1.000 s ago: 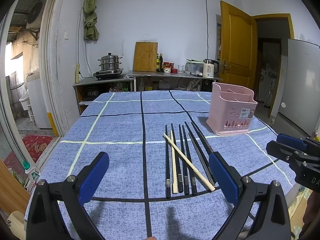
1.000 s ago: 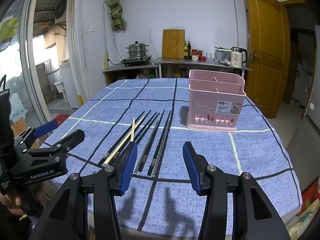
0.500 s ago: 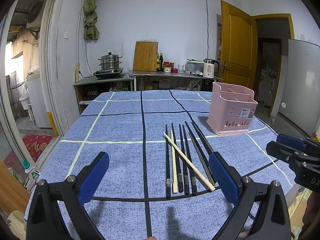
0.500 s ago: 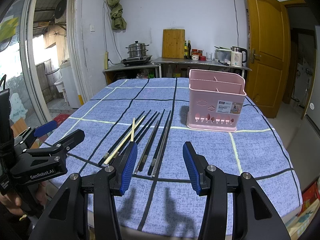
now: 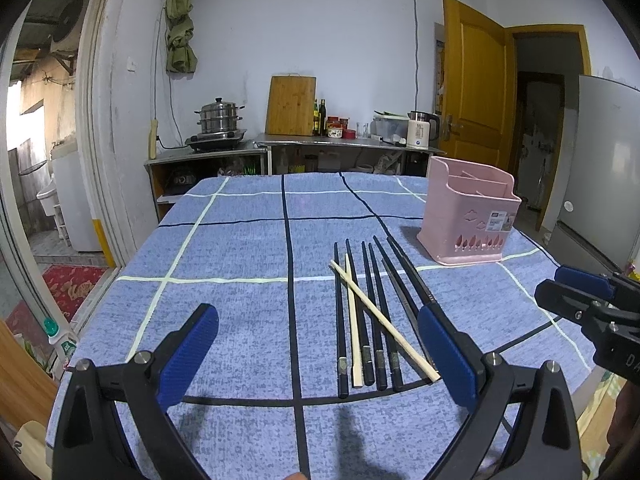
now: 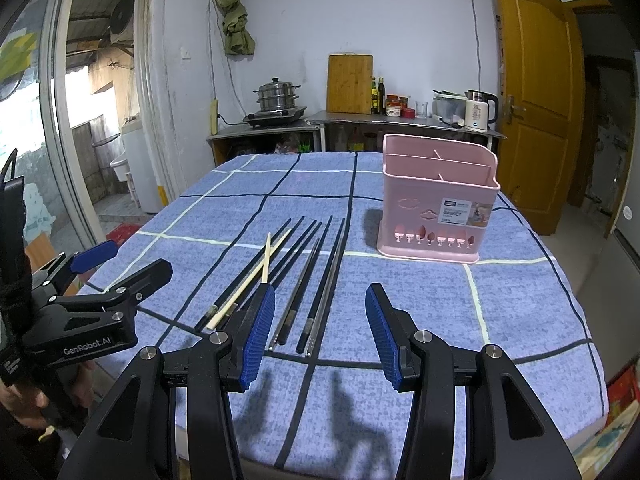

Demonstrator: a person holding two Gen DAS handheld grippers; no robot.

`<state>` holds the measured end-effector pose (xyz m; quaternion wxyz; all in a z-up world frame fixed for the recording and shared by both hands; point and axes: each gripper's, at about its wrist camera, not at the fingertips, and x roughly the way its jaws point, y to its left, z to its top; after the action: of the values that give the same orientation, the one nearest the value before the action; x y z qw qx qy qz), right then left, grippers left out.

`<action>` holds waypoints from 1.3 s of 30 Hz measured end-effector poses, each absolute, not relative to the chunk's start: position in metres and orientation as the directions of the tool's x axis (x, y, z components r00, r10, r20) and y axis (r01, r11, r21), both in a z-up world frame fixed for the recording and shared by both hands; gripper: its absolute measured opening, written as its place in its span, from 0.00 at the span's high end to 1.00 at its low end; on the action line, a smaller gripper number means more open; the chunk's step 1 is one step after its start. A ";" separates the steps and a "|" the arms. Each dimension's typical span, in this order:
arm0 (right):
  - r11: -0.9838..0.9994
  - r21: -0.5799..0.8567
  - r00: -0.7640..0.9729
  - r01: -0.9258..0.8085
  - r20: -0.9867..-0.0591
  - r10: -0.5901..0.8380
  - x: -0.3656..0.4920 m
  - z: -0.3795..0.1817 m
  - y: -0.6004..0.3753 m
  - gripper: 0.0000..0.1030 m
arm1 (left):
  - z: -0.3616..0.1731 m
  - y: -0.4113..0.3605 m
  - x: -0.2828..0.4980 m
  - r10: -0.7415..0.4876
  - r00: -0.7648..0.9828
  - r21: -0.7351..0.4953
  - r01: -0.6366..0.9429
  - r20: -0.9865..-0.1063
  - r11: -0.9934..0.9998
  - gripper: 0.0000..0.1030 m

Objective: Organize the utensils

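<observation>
Several black chopsticks (image 5: 370, 304) (image 6: 316, 276) lie side by side on the blue checked tablecloth (image 5: 224, 248), with two pale wooden chopsticks (image 5: 380, 320) (image 6: 256, 276) crossed among them. A pink utensil basket (image 5: 470, 216) (image 6: 436, 208) with dividers stands upright beyond them to the right. My left gripper (image 5: 320, 356) hovers open near the table's front edge, just left of the chopsticks' near ends. My right gripper (image 6: 320, 332) is open too, above the near ends of the rightmost chopsticks. Each gripper shows at the other view's edge, the left gripper (image 6: 100, 276) and the right gripper (image 5: 584, 296). Neither holds anything.
A counter (image 5: 320, 142) behind the table carries a steamer pot (image 5: 218, 118), a cutting board (image 5: 291, 106), bottles and a kettle (image 5: 418, 130). An orange door (image 5: 472, 80) stands open at the right. A glass doorway (image 5: 36, 160) lies left. The table's right edge (image 6: 592, 344) is close.
</observation>
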<state>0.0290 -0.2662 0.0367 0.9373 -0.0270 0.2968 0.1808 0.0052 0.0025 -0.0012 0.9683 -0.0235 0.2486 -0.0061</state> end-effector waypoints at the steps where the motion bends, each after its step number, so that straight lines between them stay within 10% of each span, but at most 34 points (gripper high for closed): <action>1: 0.932 0.057 0.755 -0.358 -0.569 0.325 0.031 0.036 -0.265 0.53 | -0.002 0.004 0.008 -0.029 0.873 -0.054 0.002 -0.487 0.999 0.02; 18: 0.889 0.065 0.664 -0.453 -0.641 0.386 0.105 0.016 -0.216 0.53 | -0.026 0.049 0.067 -0.071 0.773 -0.141 -0.024 -0.631 0.990 0.13; 39: 0.817 0.045 0.460 -0.575 -0.809 0.368 0.209 -0.034 -0.127 0.84 | -0.043 0.097 0.099 -0.115 0.718 -0.251 -0.085 -0.686 0.964 0.18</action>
<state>0.2090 -0.1273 -0.0336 0.8461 -0.1180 0.4390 0.2785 0.0987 0.0975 -0.0430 0.9172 -0.1336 0.3752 -0.0081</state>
